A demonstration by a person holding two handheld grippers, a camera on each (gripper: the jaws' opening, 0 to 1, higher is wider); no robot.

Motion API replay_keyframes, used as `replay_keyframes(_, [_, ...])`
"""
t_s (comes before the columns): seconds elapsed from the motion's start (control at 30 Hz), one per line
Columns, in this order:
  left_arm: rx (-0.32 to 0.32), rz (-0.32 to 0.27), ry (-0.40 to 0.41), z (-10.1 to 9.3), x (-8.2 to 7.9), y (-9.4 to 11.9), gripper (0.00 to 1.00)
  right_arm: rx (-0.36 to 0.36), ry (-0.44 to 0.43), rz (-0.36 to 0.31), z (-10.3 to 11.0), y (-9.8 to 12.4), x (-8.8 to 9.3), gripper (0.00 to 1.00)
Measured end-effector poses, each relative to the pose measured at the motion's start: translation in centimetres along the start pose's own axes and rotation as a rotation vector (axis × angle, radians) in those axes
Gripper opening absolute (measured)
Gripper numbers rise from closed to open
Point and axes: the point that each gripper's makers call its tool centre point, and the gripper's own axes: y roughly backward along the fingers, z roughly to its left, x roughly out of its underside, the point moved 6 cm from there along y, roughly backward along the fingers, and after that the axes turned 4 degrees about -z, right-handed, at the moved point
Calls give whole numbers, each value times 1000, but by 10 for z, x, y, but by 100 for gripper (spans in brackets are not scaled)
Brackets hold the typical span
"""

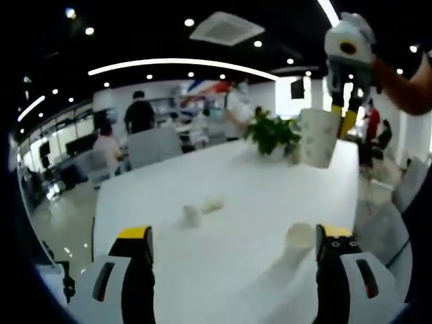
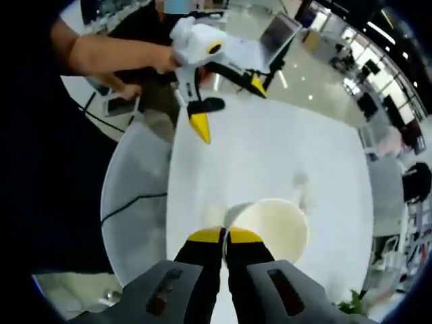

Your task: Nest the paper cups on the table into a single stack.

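My right gripper [image 2: 226, 235] is shut on the rim of a patterned paper cup [image 2: 271, 227], whose open mouth faces its camera. In the left gripper view that cup [image 1: 318, 137] hangs in the air at the upper right under the right gripper [image 1: 342, 116], well above the white table [image 1: 256, 182]. My left gripper [image 1: 235, 236] is open and low over the near table edge, holding nothing. One small cup [image 1: 191, 214] stands mid-table with another cup [image 1: 212, 204] lying beside it. A third cup [image 1: 297, 240] stands just inside the left gripper's right jaw. The left gripper [image 2: 228, 108] is also seen from above.
A potted plant [image 1: 271, 132] stands at the table's far end, close behind the raised cup. Grey chairs [image 1: 154, 145] and seated people line the far side. A grey chair [image 2: 135, 189] sits by the near table edge, and a laptop [image 2: 280, 34] lies beyond the table [image 2: 283, 142].
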Motion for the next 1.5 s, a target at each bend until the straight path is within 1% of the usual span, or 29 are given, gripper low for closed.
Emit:
replay_keyframes(0.1, [14,-12,9,3,5,-3,99,17,-11,1,0,-2,2,0])
replay_keyframes(0.17, [21,-9,5,4,7,-4,99,23,-20,8,1,-6,3,0])
replay_keyframes(0.23, [21,-7,3,5,7,-3,99,23,-19,11,4,-9,2,0])
replay_keyframes(0.3, [24,-22,8,6,5,-2,99,20,-16,18,5,-11,2,0])
replay_keyframes(0.4, [16,-25,15,8,5,-1,99,19,-15,22,5,-12,2,0])
replay_keyframes(0.6, [15,-15,20,6,7,0,99,11,3,30,9,-17,4,0])
replay_keyframes(0.67, [16,-17,16,5,6,0,99,7,16,37,11,-19,5,0])
replay_keyframes(0.73, [13,-16,9,6,6,0,99,-4,48,43,13,-22,7,0])
replay_keyframes(0.9, [6,-23,9,5,4,1,99,-18,50,48,16,-29,9,0])
replay_keyframes(1.07, [1,-22,13,4,5,3,99,-16,61,41,18,-36,8,0])
replay_keyframes(1.27, [-4,-14,16,6,6,7,99,-1,80,65,20,-47,11,0])
replay_keyframes(1.5, [18,2,2,6,8,6,99,1,76,77,21,-55,14,0])
